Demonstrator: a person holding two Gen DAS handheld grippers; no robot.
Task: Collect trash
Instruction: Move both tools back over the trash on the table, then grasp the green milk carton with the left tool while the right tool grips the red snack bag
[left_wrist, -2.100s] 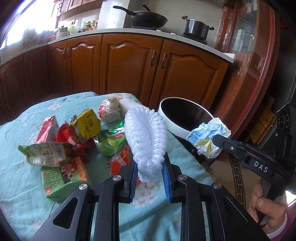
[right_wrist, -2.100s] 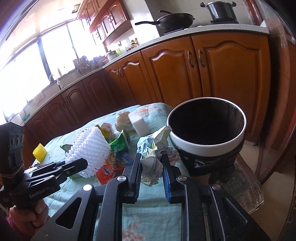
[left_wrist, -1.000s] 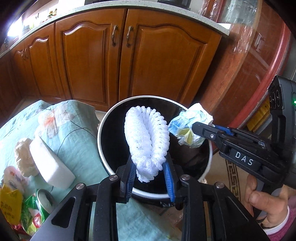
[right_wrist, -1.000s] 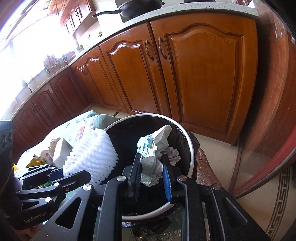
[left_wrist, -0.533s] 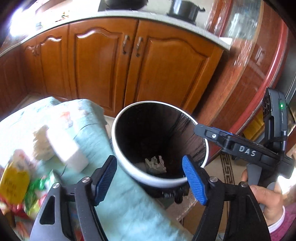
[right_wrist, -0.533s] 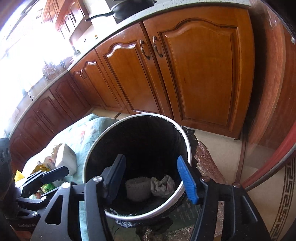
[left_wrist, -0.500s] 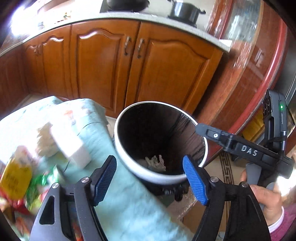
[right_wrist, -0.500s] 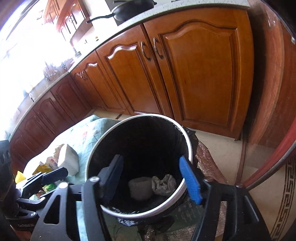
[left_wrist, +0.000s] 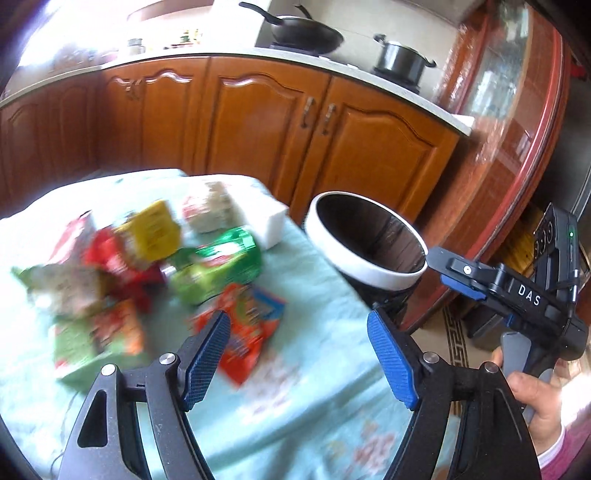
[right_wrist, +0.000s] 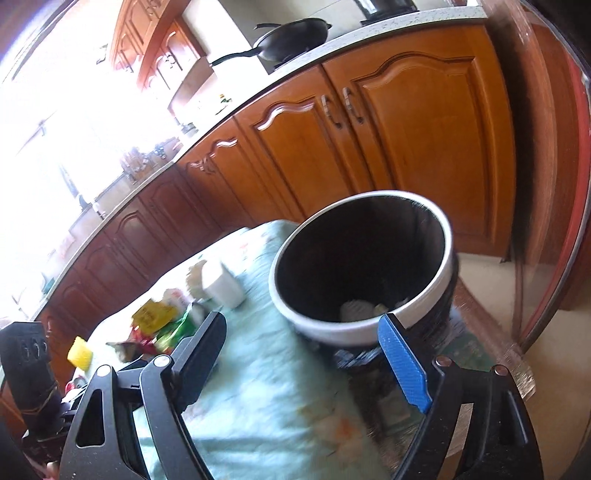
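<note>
A round bin (left_wrist: 364, 242) with a white rim and black liner stands at the table's right end; it also shows in the right wrist view (right_wrist: 365, 273), with white foam net and crumpled paper at its bottom (right_wrist: 354, 308). Blurred snack wrappers (left_wrist: 147, 258) lie piled on the teal tablecloth, with a red and blue packet (left_wrist: 245, 332) nearest. My left gripper (left_wrist: 299, 356) is open and empty above the cloth, right of that packet. My right gripper (right_wrist: 308, 363) is open and empty, just in front of the bin. The right gripper also shows in the left wrist view (left_wrist: 460, 275).
A white foam block (left_wrist: 269, 221) and a crumpled wrapper (left_wrist: 208, 208) lie near the bin. A yellow sponge (right_wrist: 79, 352) sits far left. Wooden cabinets (left_wrist: 295, 122) run behind, with a wok and pot on the counter. A glass cabinet (left_wrist: 517, 122) stands right.
Both grippers opened and dropped the foam net and crumpled paper into the bin. Both have since pulled back from the bin, the left swinging left toward the wrappers.
</note>
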